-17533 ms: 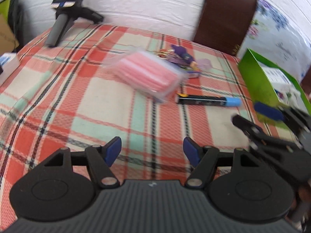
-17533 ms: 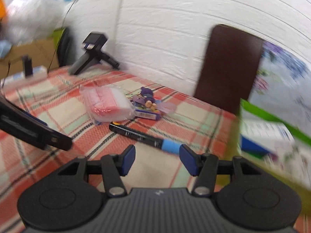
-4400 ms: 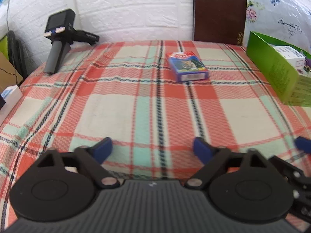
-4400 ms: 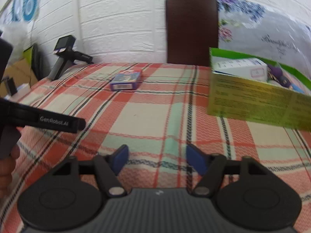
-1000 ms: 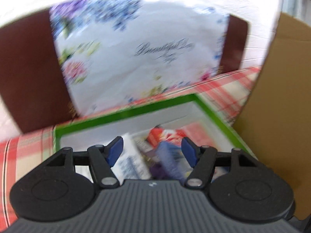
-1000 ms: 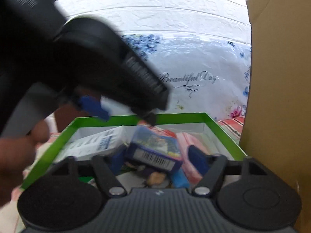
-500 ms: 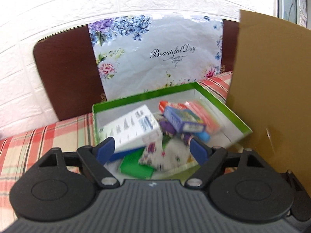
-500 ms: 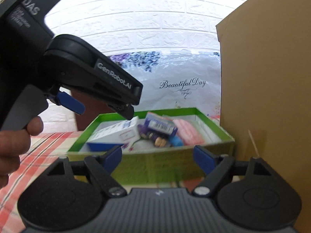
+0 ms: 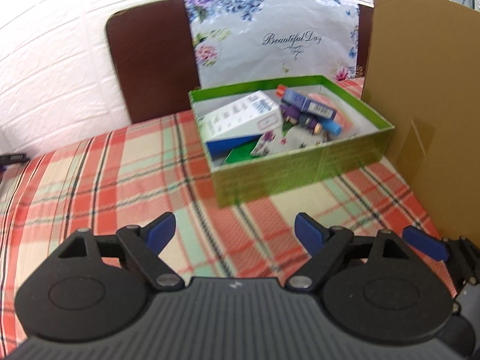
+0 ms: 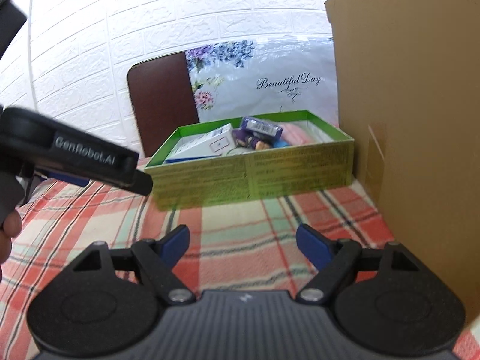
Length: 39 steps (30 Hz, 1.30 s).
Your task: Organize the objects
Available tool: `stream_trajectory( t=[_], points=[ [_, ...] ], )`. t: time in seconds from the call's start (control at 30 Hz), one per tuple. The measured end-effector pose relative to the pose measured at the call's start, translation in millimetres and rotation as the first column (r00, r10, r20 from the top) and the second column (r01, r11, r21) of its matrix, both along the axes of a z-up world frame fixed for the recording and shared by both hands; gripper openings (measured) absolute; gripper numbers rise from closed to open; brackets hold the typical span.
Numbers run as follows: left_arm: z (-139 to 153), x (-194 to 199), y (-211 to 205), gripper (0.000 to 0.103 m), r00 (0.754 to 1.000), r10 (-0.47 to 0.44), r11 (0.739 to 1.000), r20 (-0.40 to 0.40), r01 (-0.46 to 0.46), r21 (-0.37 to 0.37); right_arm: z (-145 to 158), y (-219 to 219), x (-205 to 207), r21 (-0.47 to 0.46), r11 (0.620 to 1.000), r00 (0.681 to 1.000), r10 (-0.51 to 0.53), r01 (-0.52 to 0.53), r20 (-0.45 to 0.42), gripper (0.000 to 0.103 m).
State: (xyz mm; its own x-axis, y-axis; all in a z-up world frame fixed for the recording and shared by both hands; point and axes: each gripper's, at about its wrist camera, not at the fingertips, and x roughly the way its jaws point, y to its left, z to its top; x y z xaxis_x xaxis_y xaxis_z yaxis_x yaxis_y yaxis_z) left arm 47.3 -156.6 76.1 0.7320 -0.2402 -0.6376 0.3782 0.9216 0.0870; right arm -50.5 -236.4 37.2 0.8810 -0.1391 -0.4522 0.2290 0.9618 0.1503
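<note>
Green box (image 9: 303,165) now holds the blue card pack (image 9: 309,103); tablecloth (image 9: 120,186) is bare. My left gripper (image 9: 235,231) and right gripper (image 10: 243,240), pulled back, gape empty: sorting looks finished.

Bright, even daylight in both views, and the white wall (image 10: 126,45) nearly blows out up top. Fisheye bends the brick lines hard toward the edges. Left view's soft all over: print on the green box (image 9: 300,162) smears, plaid cloth (image 9: 105,180) blurs near the bottom. Glare sheens off the floral bag (image 10: 270,69). A short shadow sits under the box front. The left gripper (image 10: 90,162) looms dark and blurred against the bright wall in the right view
</note>
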Motion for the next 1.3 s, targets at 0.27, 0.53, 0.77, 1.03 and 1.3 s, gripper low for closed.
stream_trajectory(
  t=[0.27,0.53,0.77,1.03,1.3],
  points=[
    [-12,-15,22,0.091,0.999,0.037,0.999,-0.036,-0.037,-0.004,16,11,-8,0.007,1.000,1.000,0.017,-0.017,0.015,0.081],
    [-8,-23,45,0.096,0.996,0.084,0.996,-0.010,-0.084,-0.014,28,17,-15,0.008,1.000,1.000,0.018,-0.018,0.025,0.081],
    [-7,-24,56,0.101,0.994,0.110,0.994,0.002,-0.110,-0.010,41,10,-20,0.088,0.996,0.998,-0.008,0.003,0.056,0.082],
    [-5,-28,57,0.103,0.995,0.101,0.995,0.008,-0.101,-0.012,53,14,-25,0.103,0.995,0.996,-0.010,0.001,0.091,0.083],
    [-6,-30,55,0.103,0.995,0.095,0.995,0.000,-0.095,0.000,51,14,-23,0.115,0.993,0.996,-0.021,0.011,0.085,0.084]
  ],
)
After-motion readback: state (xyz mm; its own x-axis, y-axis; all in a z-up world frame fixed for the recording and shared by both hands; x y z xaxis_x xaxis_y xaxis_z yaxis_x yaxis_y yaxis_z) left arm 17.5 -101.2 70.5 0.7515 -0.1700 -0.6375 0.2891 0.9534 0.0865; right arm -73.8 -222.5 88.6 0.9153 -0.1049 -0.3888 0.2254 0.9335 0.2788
